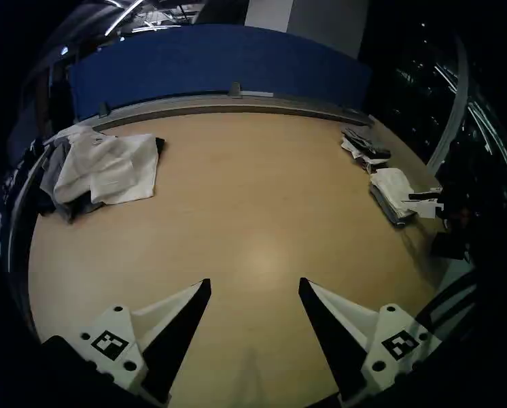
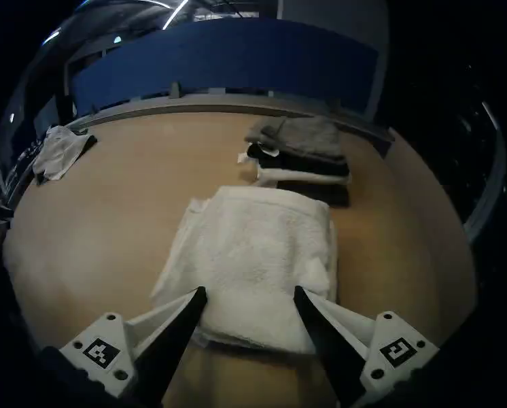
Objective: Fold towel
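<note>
Hovering right gripper [image 2: 250, 291], jaws released, at white towel [image 2: 253, 245]; fold looks done, next needs a grasp to stack; left gripper [image 1: 254, 280] parted, empty

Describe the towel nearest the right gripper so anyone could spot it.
On the wooden table before the blue partition, look just ahead of the right gripper. The white folded towel lies singly; the stack behind is mostly grey and dark.

Pale wooden bench [image 1: 253, 204], round-edged, backed along its far edge by a grey rail [image 1: 206, 105] carrying a small clip [image 1: 235, 89]; blue partition [image 1: 213, 61] upright behind it; ceiling light strips [image 1: 121, 15] lit above.
</note>
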